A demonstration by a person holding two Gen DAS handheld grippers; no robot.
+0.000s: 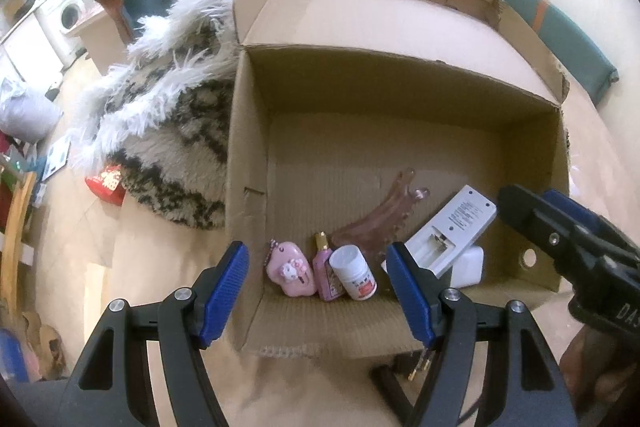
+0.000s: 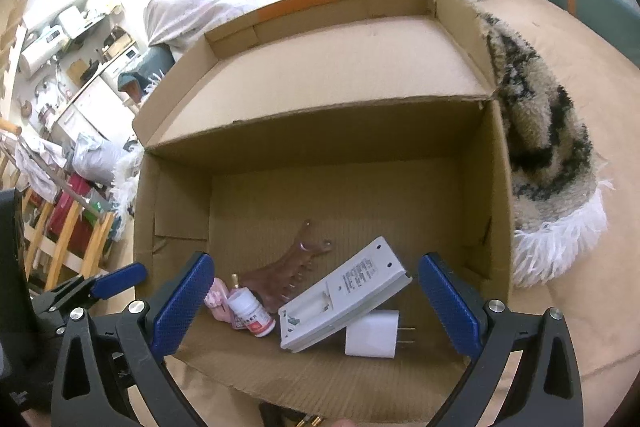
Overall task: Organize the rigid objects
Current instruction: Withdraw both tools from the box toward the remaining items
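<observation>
Cardboard box (image 1: 248,155): charger prongs (image 2: 406,335) visible right wrist only.

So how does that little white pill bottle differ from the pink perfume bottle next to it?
The pill bottle is white, with a broad white cap and a red-and-white label; the perfume bottle is pink, with a narrow gold cap. The pill bottle is rounder and stouter, the perfume bottle flatter. Both stand side by side in the cardboard box.
</observation>
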